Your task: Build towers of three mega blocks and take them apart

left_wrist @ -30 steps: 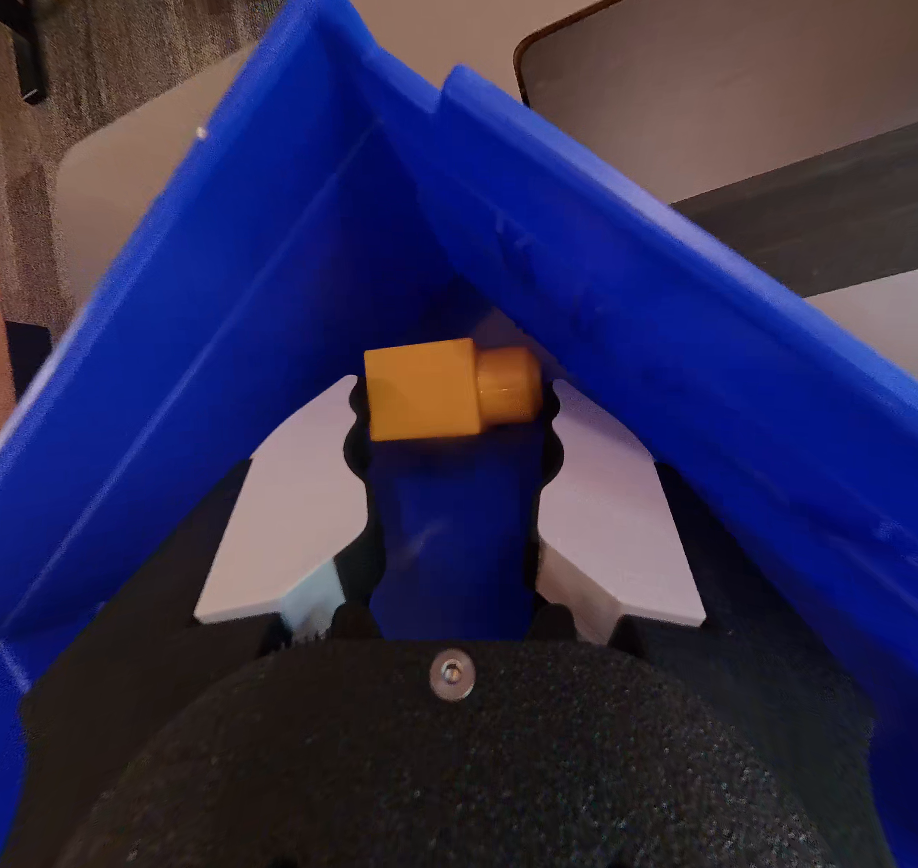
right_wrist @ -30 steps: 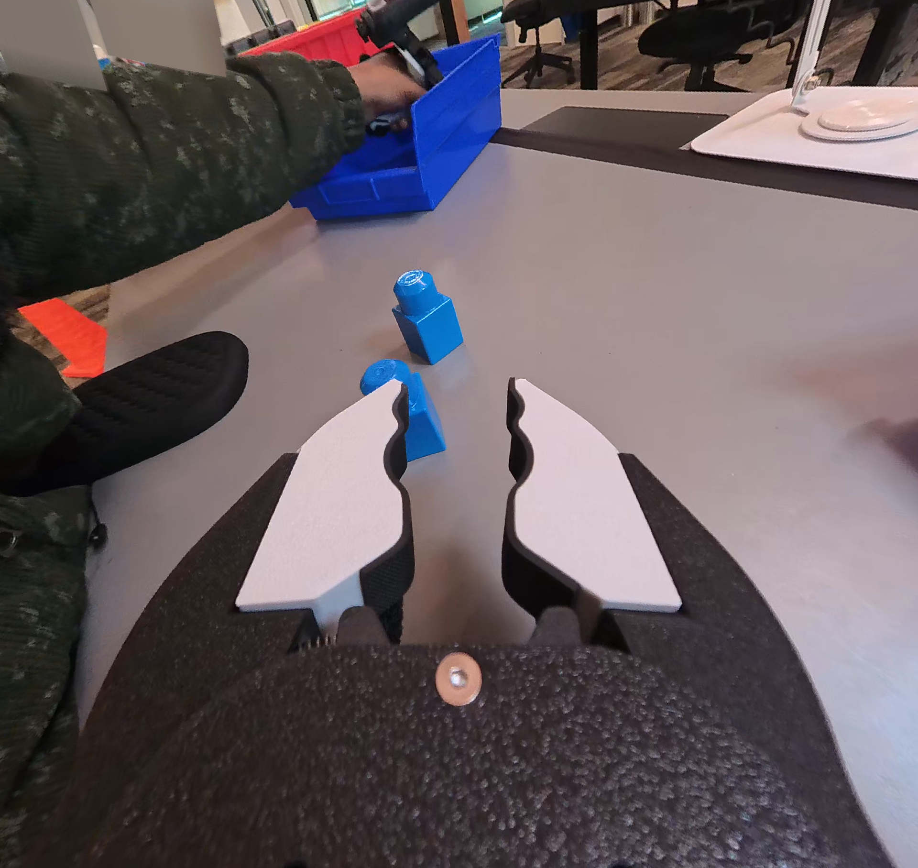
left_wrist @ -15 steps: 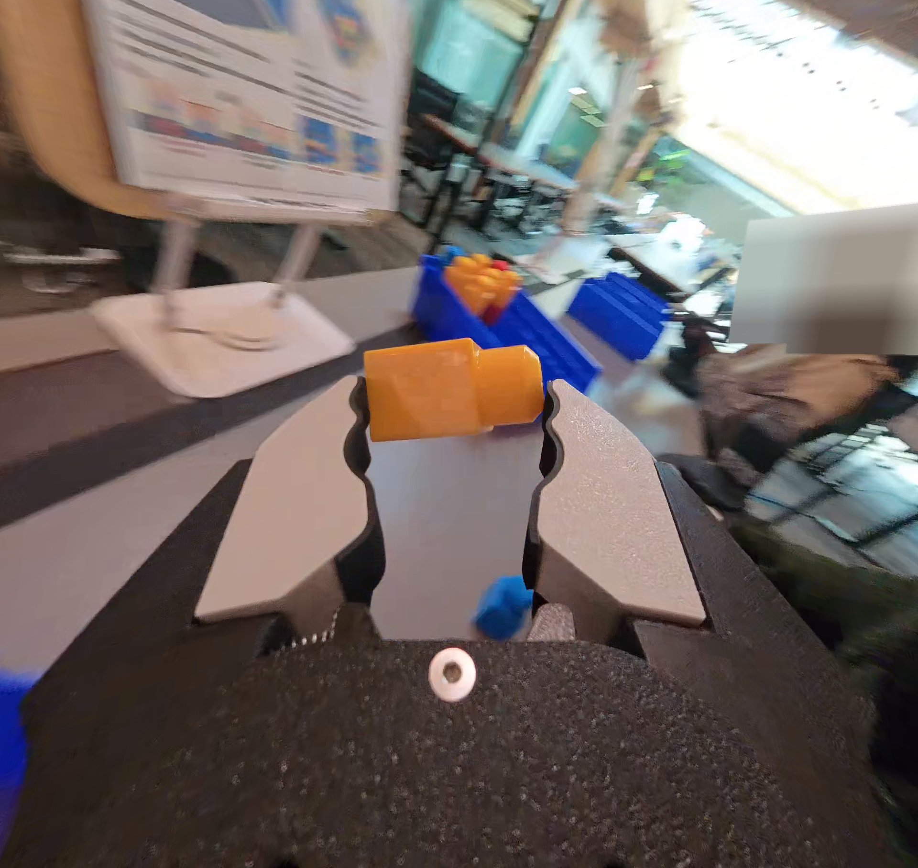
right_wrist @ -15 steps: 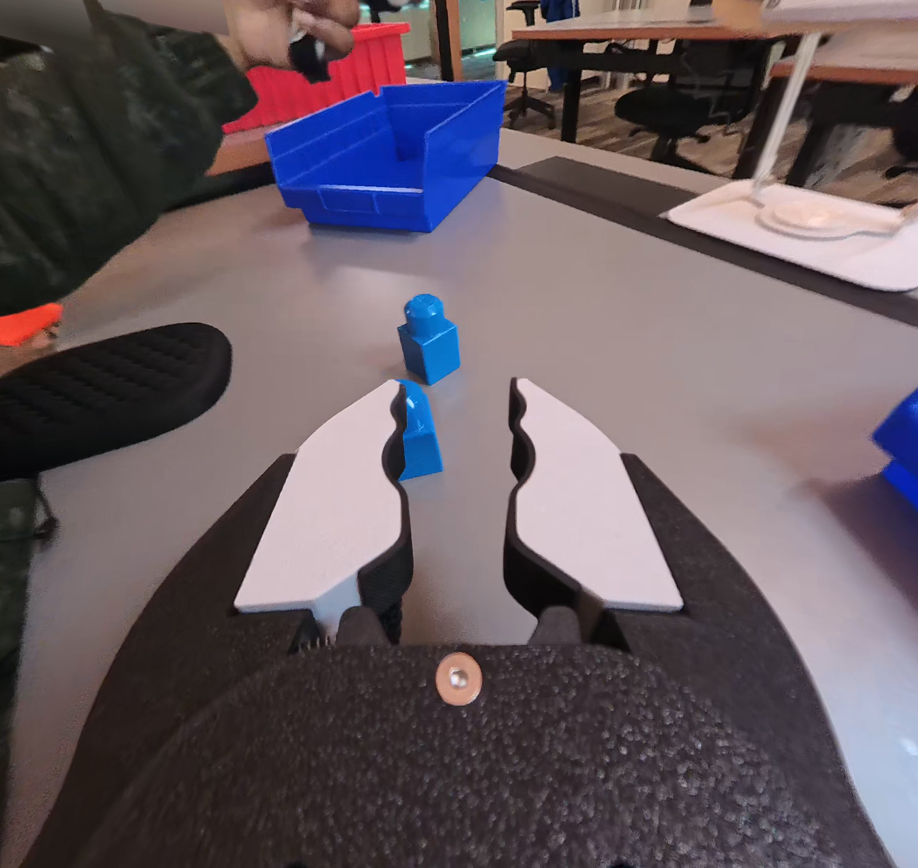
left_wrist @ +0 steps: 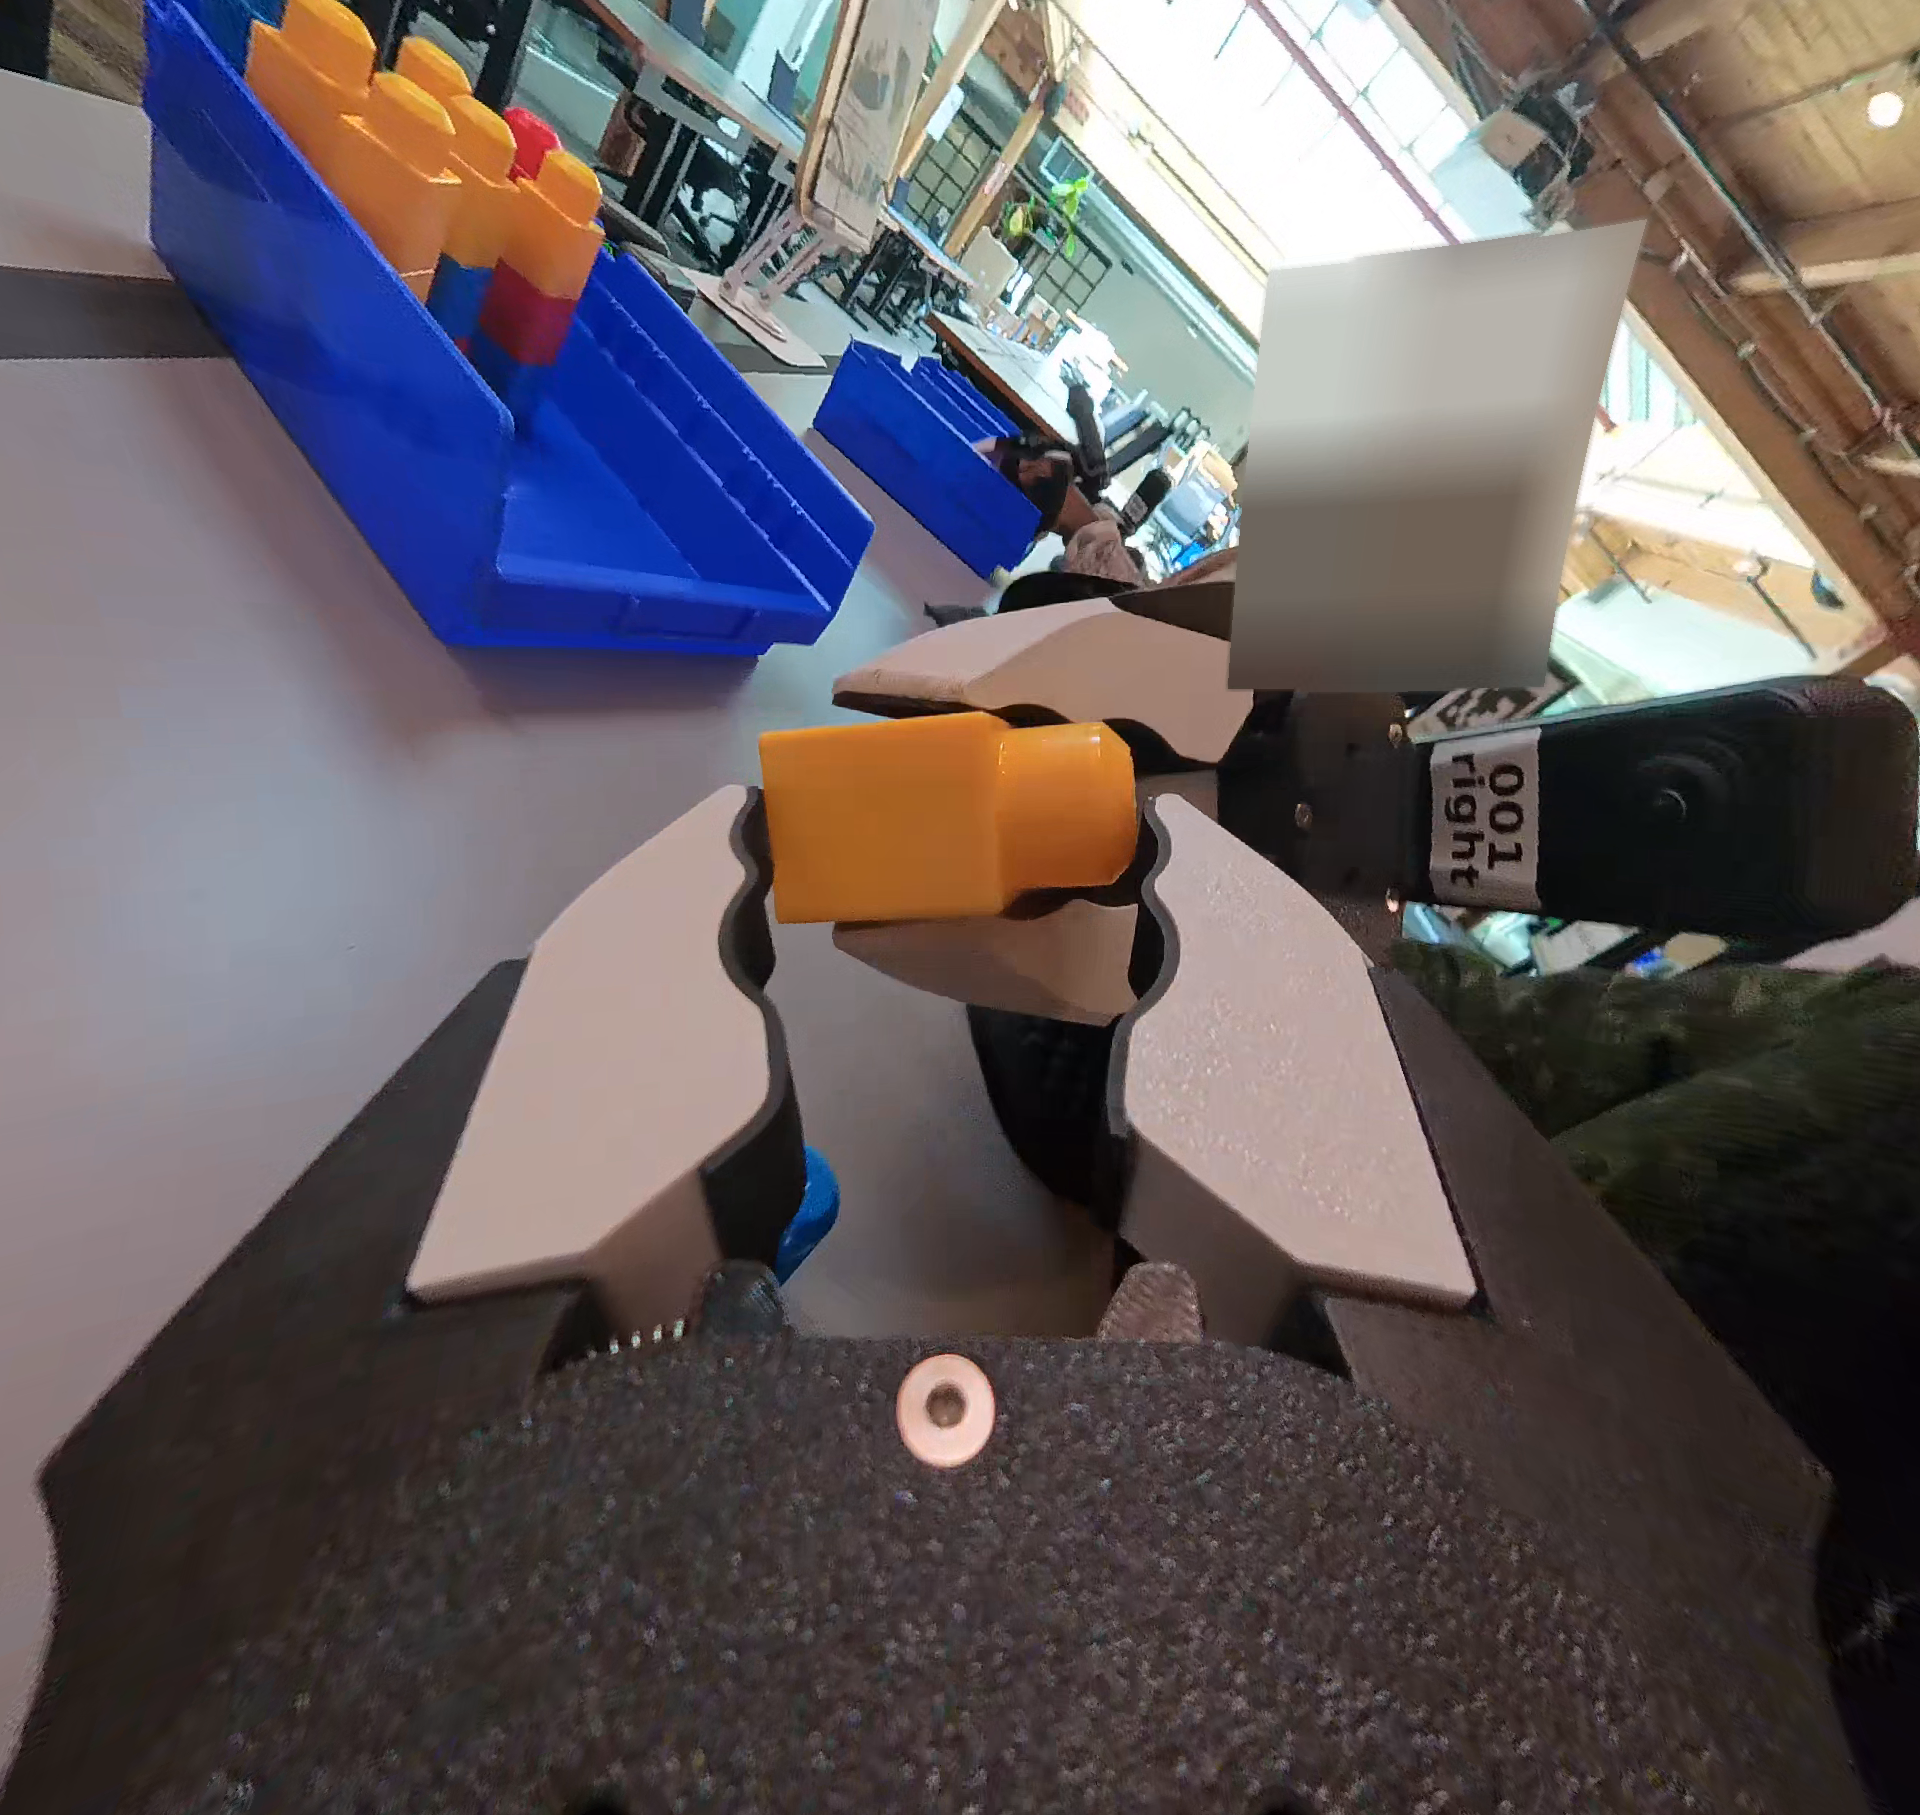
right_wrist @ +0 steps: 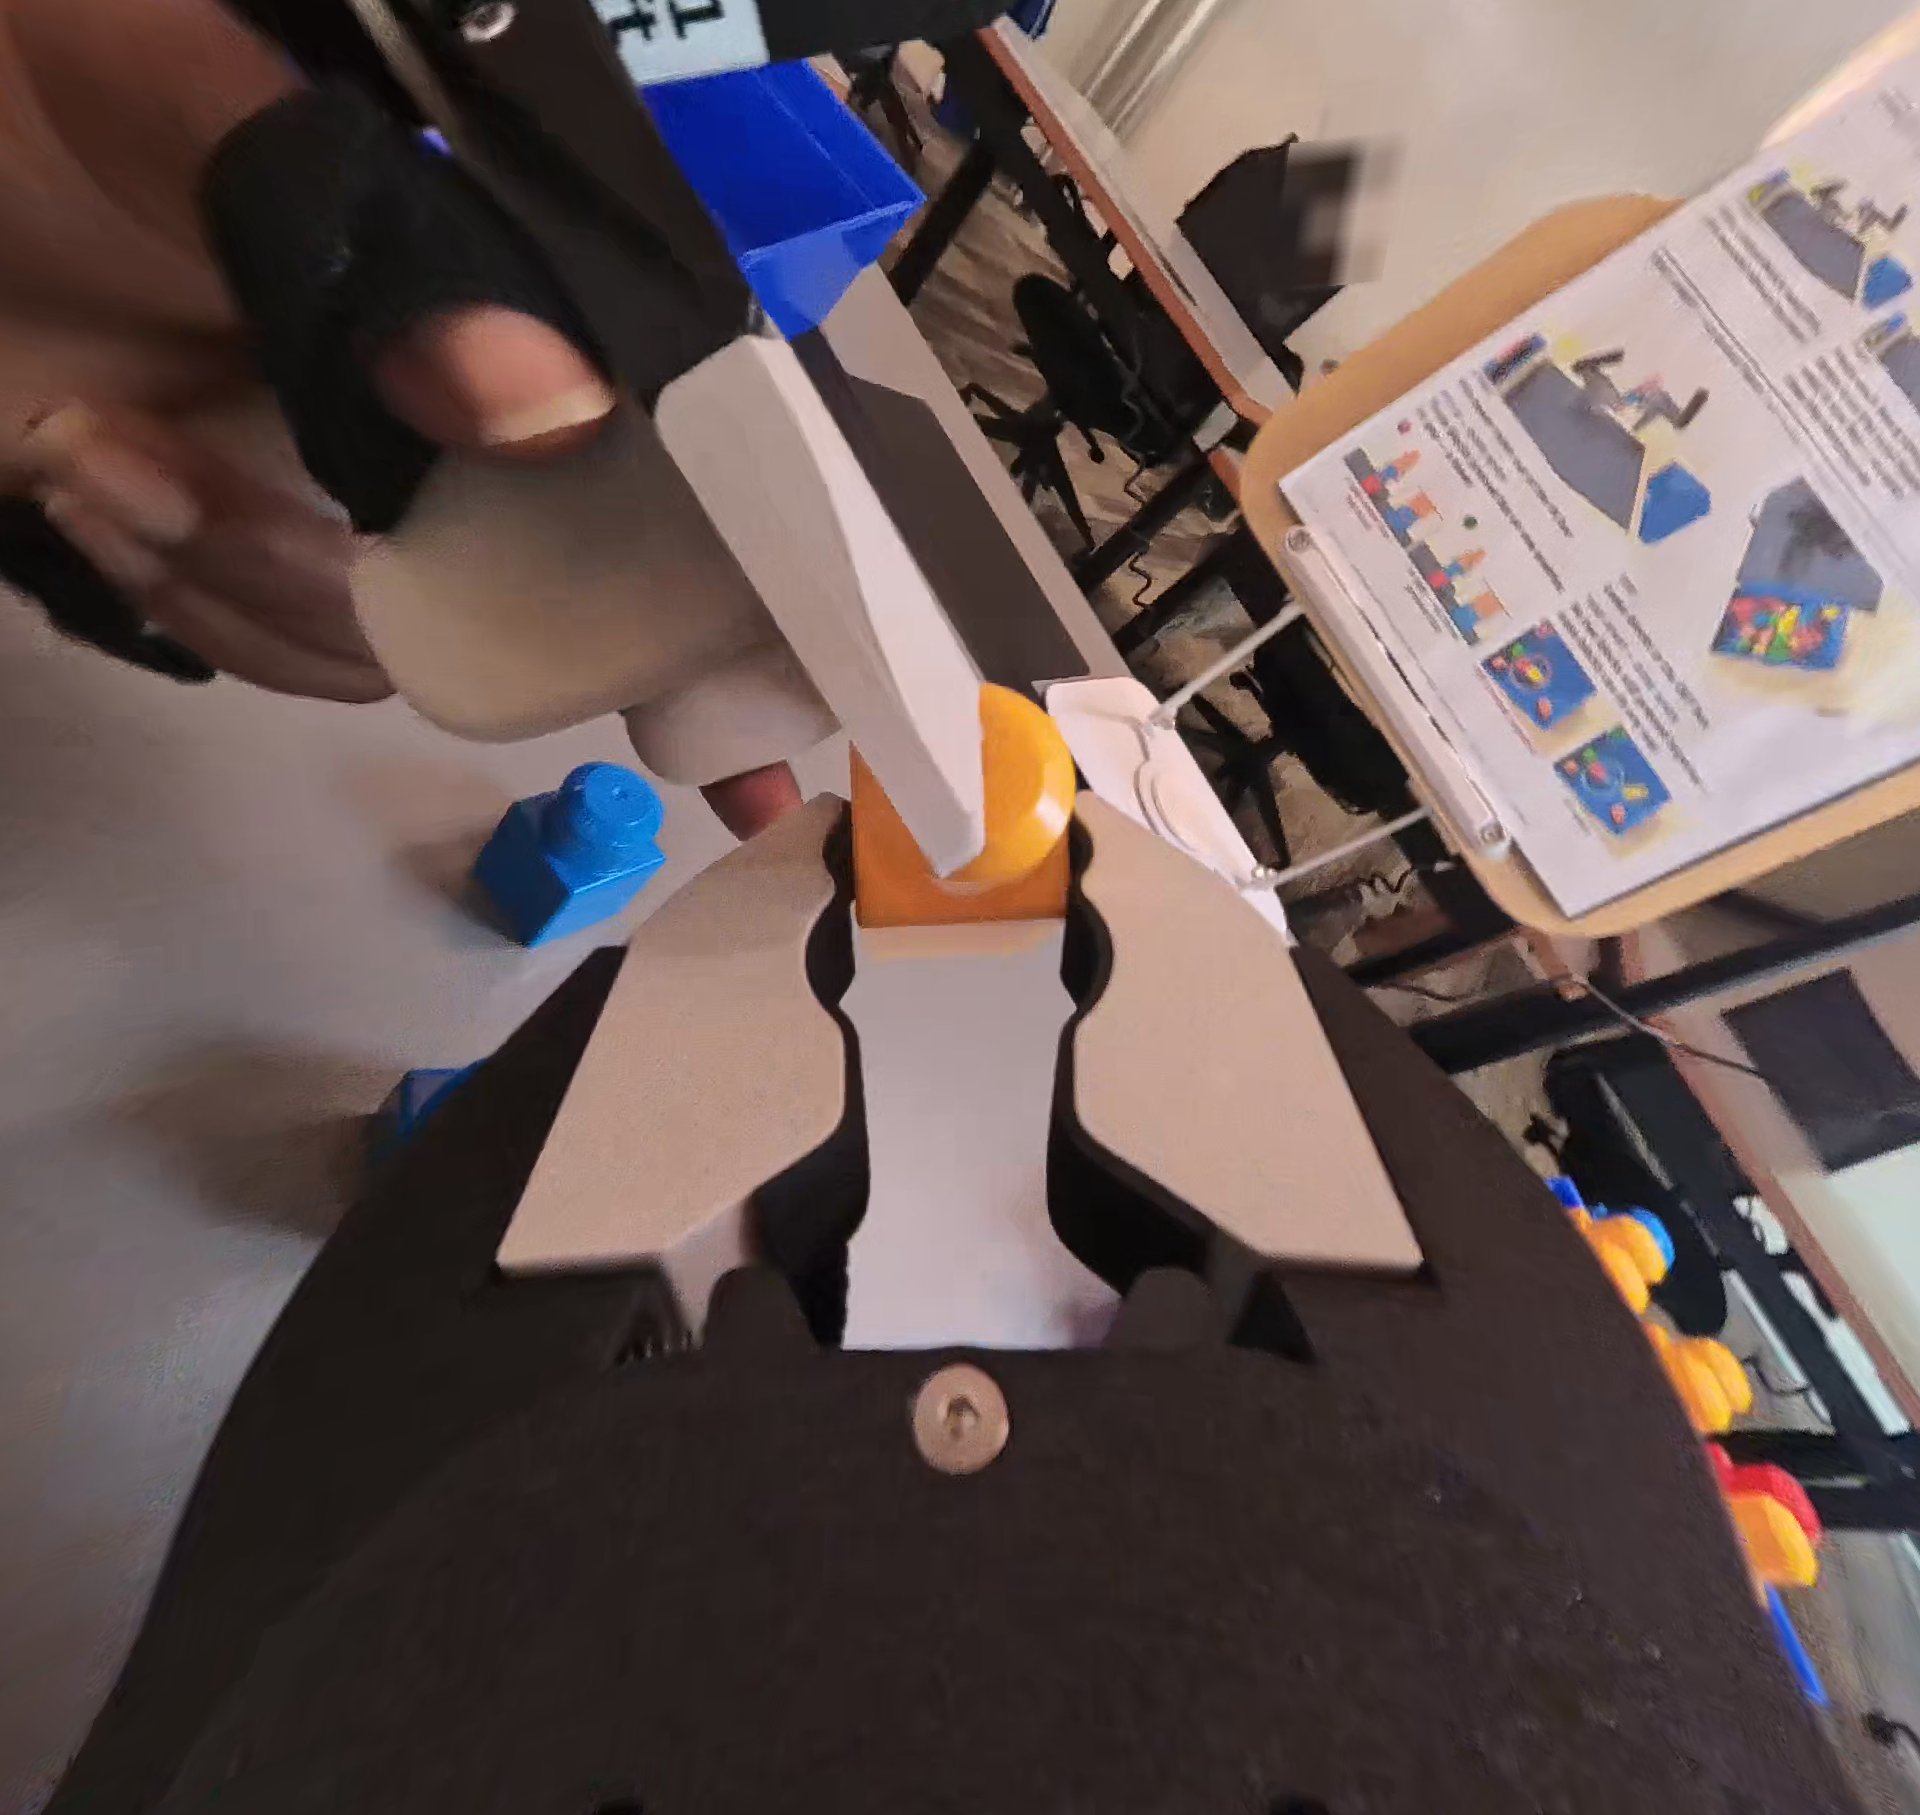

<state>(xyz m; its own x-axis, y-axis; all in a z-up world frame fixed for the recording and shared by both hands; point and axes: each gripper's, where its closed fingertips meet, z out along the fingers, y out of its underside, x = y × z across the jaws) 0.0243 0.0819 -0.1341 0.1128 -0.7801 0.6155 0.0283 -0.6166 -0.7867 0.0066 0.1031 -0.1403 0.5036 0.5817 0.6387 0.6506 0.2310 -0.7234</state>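
Open-plan workshop space with desks and timber roof beams lies behind a pale grey tabletop [left_wrist: 208, 830], where a blue bin [left_wrist: 582, 518] of stacked blocks waits at the far left. An orange block [left_wrist: 935, 830] is held above the tabletop, clamped end to end by the left hand-held gripper [left_wrist: 948, 835], stud rightward. The right hand-held gripper [right_wrist: 956, 856] is closed across its sides, seemingly for a handover. Two blue blocks [right_wrist: 571, 856] lie below, likely as the tower's remaining pieces.
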